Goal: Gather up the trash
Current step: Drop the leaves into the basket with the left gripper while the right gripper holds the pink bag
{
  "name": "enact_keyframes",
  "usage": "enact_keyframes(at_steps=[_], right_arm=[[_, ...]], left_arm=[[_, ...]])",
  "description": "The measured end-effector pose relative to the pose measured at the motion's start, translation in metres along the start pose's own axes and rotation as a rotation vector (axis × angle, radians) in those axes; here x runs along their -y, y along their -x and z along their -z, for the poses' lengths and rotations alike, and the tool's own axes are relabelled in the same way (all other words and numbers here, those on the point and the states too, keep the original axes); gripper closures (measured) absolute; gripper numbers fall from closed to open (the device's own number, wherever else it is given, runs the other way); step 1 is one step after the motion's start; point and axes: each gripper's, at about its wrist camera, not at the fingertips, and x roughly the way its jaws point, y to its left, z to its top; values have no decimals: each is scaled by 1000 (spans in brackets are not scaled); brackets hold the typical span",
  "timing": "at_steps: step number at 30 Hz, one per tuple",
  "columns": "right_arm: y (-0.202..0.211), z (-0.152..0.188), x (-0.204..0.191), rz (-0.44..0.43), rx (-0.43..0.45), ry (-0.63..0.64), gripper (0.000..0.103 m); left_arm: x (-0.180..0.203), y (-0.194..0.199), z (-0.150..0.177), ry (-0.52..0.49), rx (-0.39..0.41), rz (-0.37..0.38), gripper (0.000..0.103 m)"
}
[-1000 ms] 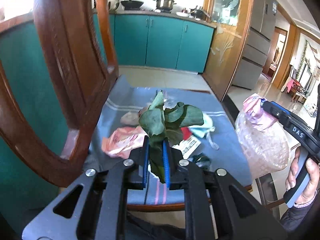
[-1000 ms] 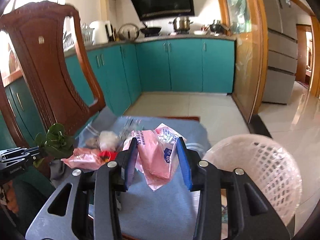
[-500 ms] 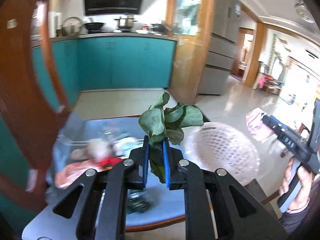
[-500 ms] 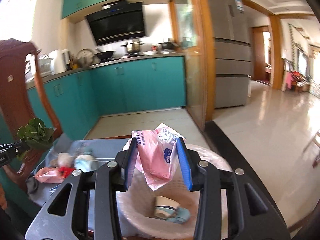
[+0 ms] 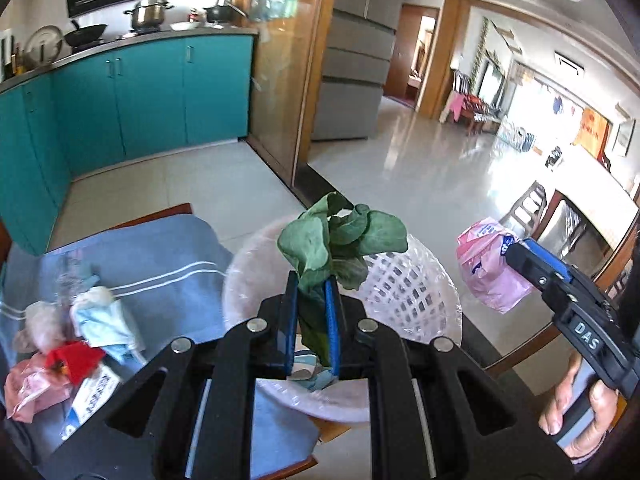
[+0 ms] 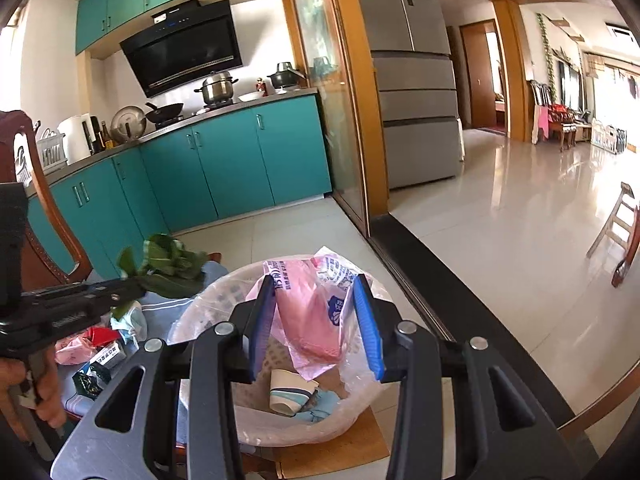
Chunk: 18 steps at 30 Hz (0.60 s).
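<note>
Change since earlier view: both your hands have swung away from the chair seat toward the basket; the chair back has left the left view and the basket now sits under both tools
Left gripper [image 5: 311, 316]: clamped tight on the stalk of the leafy greens [image 5: 340, 242], leaves standing up clear of the pads, so the bunch hangs free to fall when you let go
Right gripper [image 6: 316, 320]: partly closed on the pink plastic bag [image 6: 310, 312]; the bag is bulky and crumpled, which accounts for the wider gap
Basket [image 6: 208, 308]: white mesh with a clear liner, resting beside the blue cloth; a paper cup [image 6: 288, 394] and some blue scrap already lie inside
Position of loads: your bag hangs over the basket mouth; your greens sit over its near rim in the left view
Trash left on cloth [image 5: 160, 280]: red scrap [image 5: 74, 362], pink wrapper, tissue and a printed packet, well apart from the basket
Judged step: release over the basket, bag first as it looks better centred
Risk: greens may catch the rim
</note>
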Motion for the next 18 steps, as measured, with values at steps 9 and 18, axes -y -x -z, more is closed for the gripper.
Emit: enact_keyframes(at_steps=[9, 18], right_arm=[[-10, 2, 2, -6, -16, -16, 63], [-22, 1, -17, -34, -31, 8, 63]], left_arm=[[18, -33, 1, -37, -22, -38, 45], [-13, -9, 4, -1, 17, -122, 31]])
